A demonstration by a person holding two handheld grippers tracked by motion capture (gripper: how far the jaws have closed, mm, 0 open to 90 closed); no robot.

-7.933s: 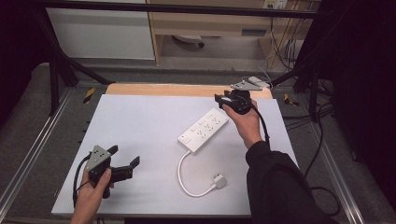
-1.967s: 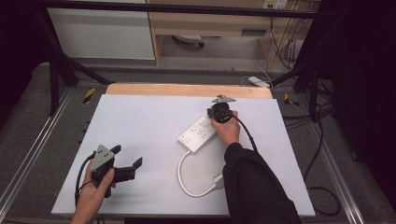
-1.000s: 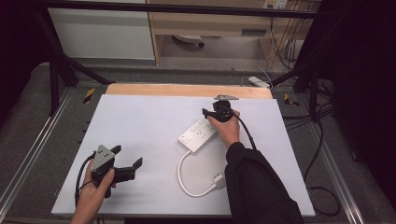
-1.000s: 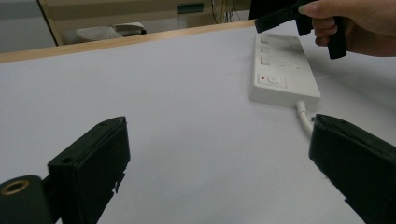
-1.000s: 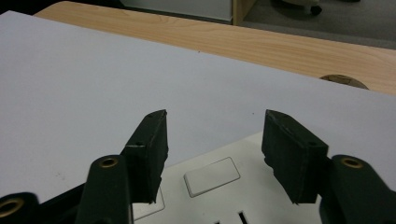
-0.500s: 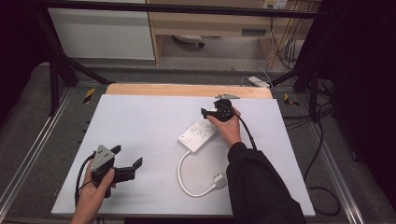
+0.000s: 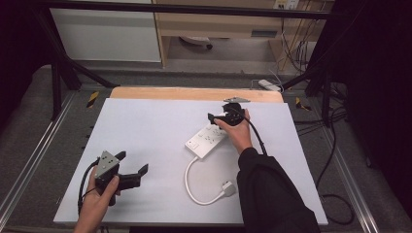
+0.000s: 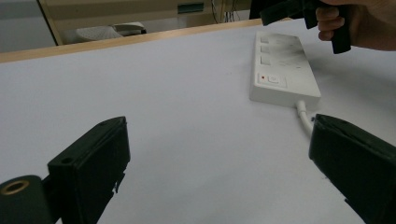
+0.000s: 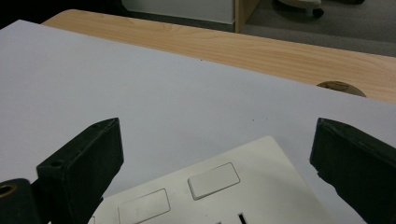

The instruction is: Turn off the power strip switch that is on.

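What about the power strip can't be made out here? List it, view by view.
- High view: the far end of the power strip lies under the right gripper and hand; its sockets are too small to count.
- Left gripper view: the cord runs behind that gripper's own jaw; the far sockets are blurred.
- Right gripper view: the strip is cut off by the bottom edge, so its switch end and cord are out of frame.

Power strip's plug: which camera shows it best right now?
The high view: the plug lies at the cord's end near the table's front edge. The left gripper view shows the power strip with the cord's start; the right gripper view, its far end.
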